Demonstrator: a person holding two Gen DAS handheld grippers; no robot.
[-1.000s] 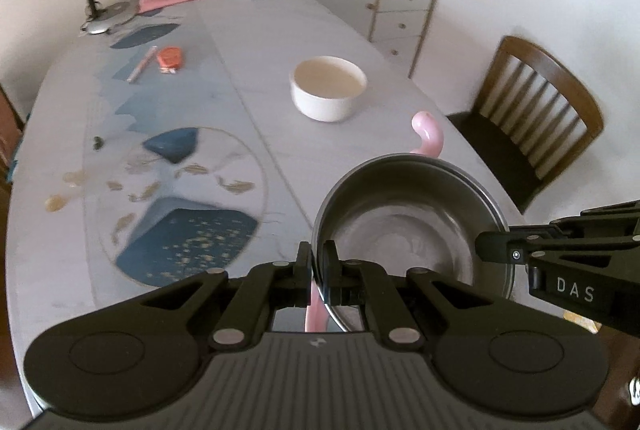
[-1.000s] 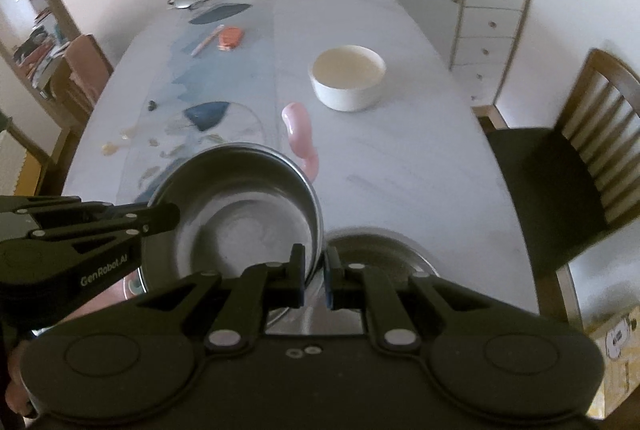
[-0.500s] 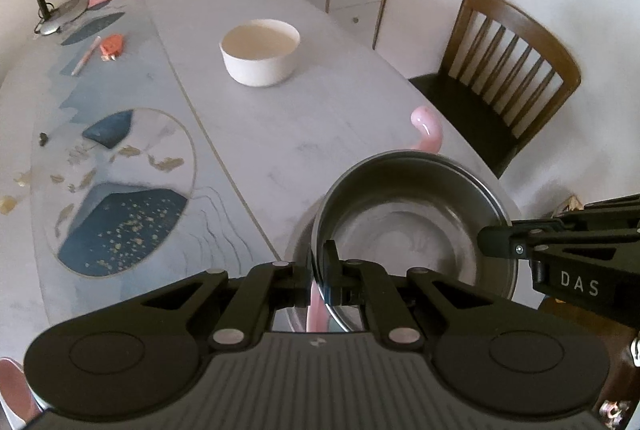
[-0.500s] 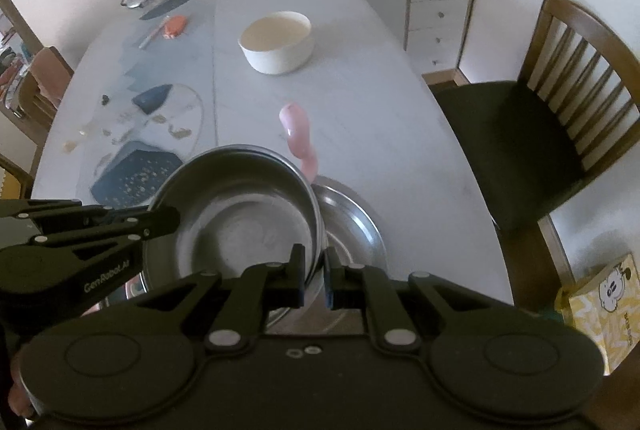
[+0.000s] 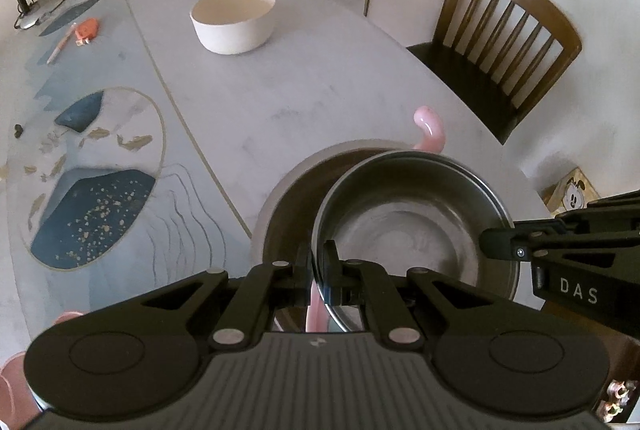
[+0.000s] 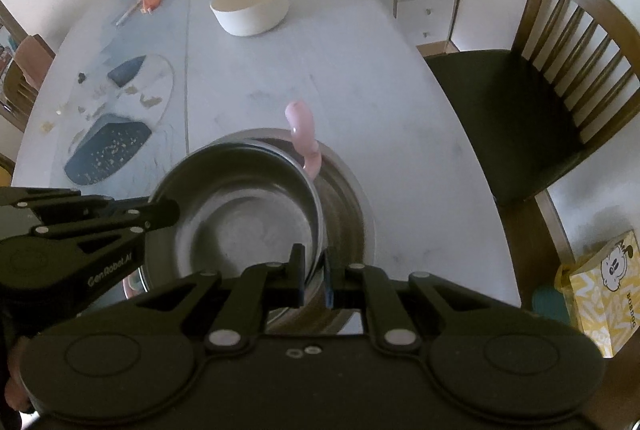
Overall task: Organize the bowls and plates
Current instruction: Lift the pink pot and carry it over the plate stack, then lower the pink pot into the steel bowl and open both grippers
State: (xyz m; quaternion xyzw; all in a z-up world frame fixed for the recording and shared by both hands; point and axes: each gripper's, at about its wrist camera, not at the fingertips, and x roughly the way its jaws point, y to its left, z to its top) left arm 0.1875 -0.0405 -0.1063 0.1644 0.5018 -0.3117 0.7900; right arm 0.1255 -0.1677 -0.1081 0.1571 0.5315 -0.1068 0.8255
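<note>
Both grippers — left (image 5: 319, 262), right (image 6: 313, 266) — pinching rim of shiny, round steel bowl (image 5: 404, 230).

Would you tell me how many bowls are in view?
3: a white bowl far up the table; a steel bowl held by both tongs; a larger steel bowl directly beneath it. Others may be hidden.

Left claw (image 5: 319, 262) pinching steel bowl (image 5: 412, 230) rim (over larger bowl (image 5: 288, 201)), white bowl (image 5: 233, 18) beyond
</note>
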